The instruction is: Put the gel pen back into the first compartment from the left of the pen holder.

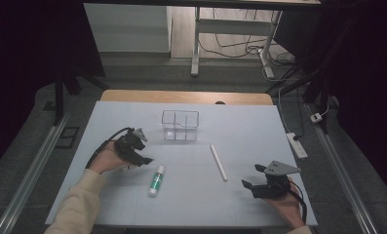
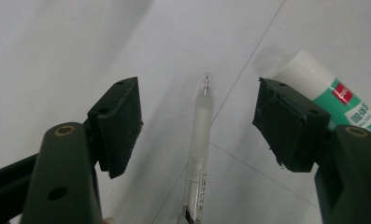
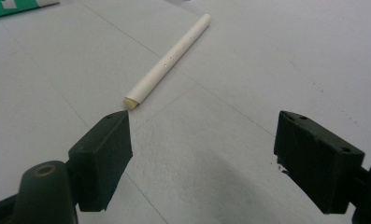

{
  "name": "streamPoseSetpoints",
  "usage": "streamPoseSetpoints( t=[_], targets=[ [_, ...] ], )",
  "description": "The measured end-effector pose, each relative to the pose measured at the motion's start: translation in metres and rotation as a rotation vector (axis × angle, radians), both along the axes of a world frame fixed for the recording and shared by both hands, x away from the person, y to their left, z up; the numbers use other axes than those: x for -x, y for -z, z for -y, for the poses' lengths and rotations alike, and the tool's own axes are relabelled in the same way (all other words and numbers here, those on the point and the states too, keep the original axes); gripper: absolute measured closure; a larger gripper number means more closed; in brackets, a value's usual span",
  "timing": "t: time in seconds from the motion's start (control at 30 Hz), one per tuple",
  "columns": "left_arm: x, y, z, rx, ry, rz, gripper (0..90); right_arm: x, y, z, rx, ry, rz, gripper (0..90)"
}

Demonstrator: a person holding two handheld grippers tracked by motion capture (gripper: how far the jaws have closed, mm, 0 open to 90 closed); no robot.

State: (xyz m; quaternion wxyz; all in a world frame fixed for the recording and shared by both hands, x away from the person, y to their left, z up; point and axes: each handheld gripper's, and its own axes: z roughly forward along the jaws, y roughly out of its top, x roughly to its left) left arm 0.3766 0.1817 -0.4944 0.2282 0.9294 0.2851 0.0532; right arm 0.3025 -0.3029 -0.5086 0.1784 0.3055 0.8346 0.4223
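Clearly the pen (image 2: 199, 140) is light, stiff and slick; it lies flat on the table (image 1: 259, 126) toward the left edge, between the left gripper (image 2: 199, 128)'s open fingers. Grip mid-barrel. The glue stick (image 2: 335, 100) crowds one finger. The right gripper (image 3: 202, 154) stands open.

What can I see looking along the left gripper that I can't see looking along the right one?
Left gripper view: a translucent pen lies on the table between the open jaws of the left gripper, untouched, and the glue stick shows its white cap behind one jaw.
Right gripper view: a white stick lies ahead of the open right gripper, outside its jaws.
Shared: the pale table sheet, and probably the glue stick, as a green label corner at the right view's edge.
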Motion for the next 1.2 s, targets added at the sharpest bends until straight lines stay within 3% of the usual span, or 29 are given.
streamPoseSetpoints(
  t=[0.27, 0.87, 1.1, 1.2],
  targets=[
    [-0.002, 0.006, 0.002, -0.025, 0.007, -0.014, 34.0, -0.001, 0.001, 0.000, 0.009, -0.001, -0.005, 18.6],
    [-0.003, 0.016, 0.010, -0.087, 0.054, -0.034, 49.6, -0.001, 0.002, -0.001, 0.014, -0.001, -0.008, 18.6],
    [-0.003, 0.018, 0.013, -0.114, 0.083, -0.041, 59.4, -0.001, 0.001, 0.000, 0.014, 0.002, -0.006, 18.6],
    [0.000, 0.017, 0.016, -0.127, 0.106, -0.039, 69.8, -0.001, 0.001, 0.000, 0.014, 0.002, -0.004, 18.6]
  ],
)
